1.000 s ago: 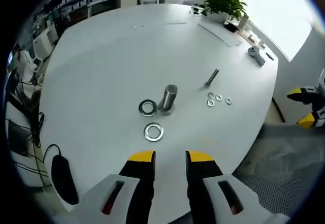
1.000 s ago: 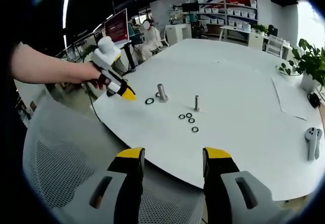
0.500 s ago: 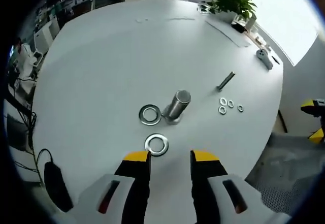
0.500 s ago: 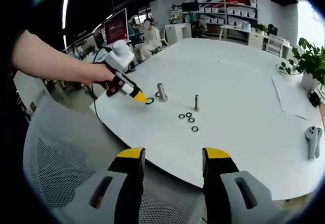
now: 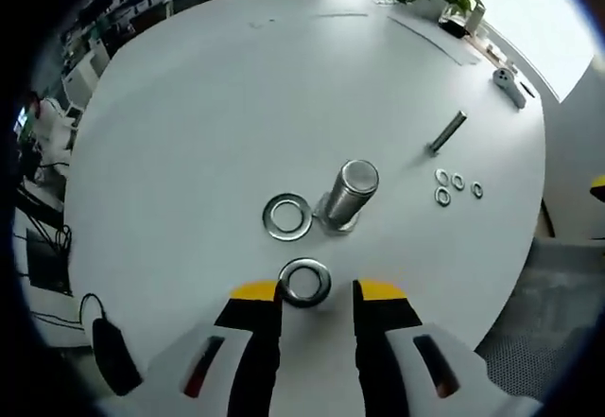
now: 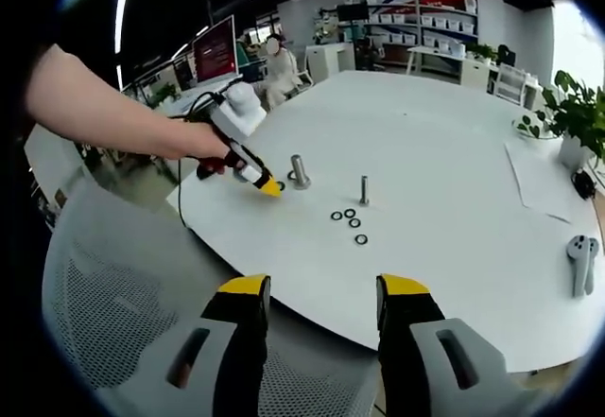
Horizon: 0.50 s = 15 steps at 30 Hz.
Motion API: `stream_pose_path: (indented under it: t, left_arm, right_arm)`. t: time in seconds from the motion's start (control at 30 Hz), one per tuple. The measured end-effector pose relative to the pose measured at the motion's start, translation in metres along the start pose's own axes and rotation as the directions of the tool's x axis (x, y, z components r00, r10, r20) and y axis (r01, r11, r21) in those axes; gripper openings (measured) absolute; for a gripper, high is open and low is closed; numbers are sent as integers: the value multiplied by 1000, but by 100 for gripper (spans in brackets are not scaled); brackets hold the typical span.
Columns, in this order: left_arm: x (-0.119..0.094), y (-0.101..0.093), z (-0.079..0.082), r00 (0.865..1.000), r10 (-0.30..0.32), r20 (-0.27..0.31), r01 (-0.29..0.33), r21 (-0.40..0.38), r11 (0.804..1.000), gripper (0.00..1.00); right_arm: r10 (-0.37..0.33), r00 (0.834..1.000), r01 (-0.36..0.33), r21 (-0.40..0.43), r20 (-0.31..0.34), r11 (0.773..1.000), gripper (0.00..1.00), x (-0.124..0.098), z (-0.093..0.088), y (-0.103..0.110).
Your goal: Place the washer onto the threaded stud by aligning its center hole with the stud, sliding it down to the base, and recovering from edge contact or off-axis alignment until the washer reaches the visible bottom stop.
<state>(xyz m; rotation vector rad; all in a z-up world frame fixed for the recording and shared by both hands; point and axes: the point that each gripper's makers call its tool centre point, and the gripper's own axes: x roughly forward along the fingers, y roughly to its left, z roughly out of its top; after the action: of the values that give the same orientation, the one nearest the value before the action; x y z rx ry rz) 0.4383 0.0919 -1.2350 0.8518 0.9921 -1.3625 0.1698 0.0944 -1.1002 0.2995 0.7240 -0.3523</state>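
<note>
Washer [image 5: 304, 283] lies flat on the white table [image 5: 189, 133] between our left gripper [image 5: 307, 296]'s open jaws; we should close squarely across its rim. Beyond stand the threaded stud [image 5: 348, 195] and a second washer [image 5: 287, 217]. Since a second ago, we've dropped closer. Our right gripper [image 6: 321, 296] hangs open, empty.

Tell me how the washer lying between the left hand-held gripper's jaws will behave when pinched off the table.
The washer looks like a rigid metal ring, so it probably won't bend. It lies flat on the smooth white table, so the left hand-held gripper may find little edge to catch and it could skid. Its shiny surface suggests it may be slippery.
</note>
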Motion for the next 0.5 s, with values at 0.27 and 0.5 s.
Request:
stream_pose_path:
  t: [0.27, 0.5]
  left_arm:
    - [7, 2, 2, 999, 27, -38, -24, 69, 997, 27]
    - [11, 8, 0, 998, 37, -54, -30, 118, 993, 23]
  right_arm:
    - [-1, 1000, 1, 4, 7, 1000, 47, 2, 0, -2]
    - [0, 1000, 0, 6, 11, 1000, 47, 0, 1, -1]
